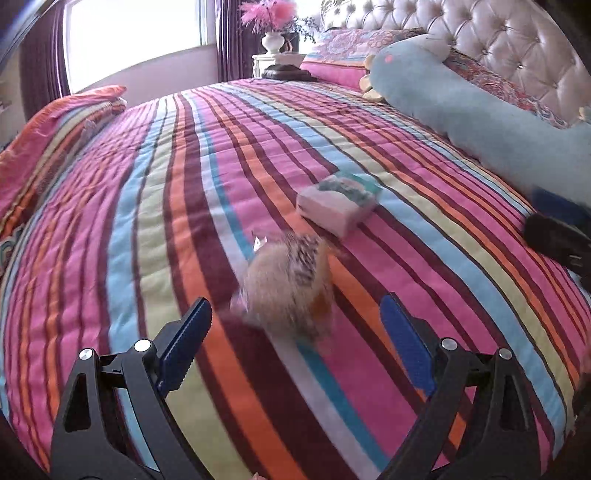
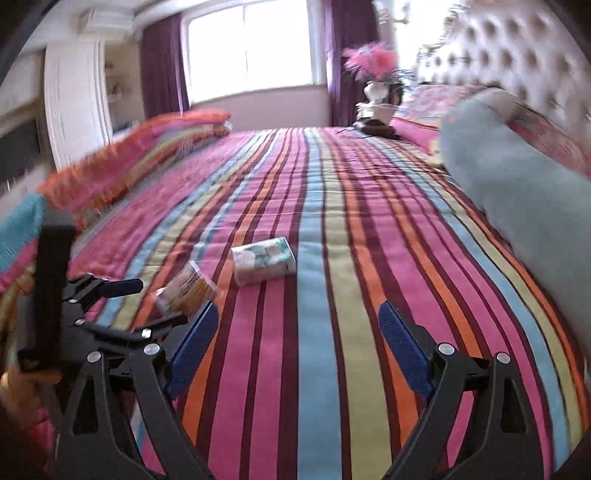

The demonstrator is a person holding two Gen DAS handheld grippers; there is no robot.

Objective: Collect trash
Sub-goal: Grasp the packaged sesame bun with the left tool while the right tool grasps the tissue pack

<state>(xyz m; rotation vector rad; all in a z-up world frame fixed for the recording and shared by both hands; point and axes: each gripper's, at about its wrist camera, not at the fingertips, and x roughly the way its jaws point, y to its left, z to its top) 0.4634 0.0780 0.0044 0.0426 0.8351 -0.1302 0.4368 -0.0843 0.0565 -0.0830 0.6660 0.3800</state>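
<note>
A crumpled tan snack wrapper (image 1: 288,286) lies on the striped bedspread (image 1: 147,206), blurred, just ahead of my open left gripper (image 1: 295,321). A white and teal tissue pack (image 1: 338,205) lies just beyond it. In the right wrist view the wrapper (image 2: 186,286) and the tissue pack (image 2: 264,260) lie ahead and to the left of my open, empty right gripper (image 2: 299,325). The left gripper (image 2: 110,306) shows there at the left, jaws apart beside the wrapper. The right gripper's edge (image 1: 557,240) shows at the right of the left wrist view.
A long blue plush pillow (image 1: 480,110) lies along the tufted headboard (image 1: 498,33). A folded striped blanket (image 2: 140,155) sits at the far left of the bed. A nightstand with a vase of pink flowers (image 1: 275,33) stands by the window.
</note>
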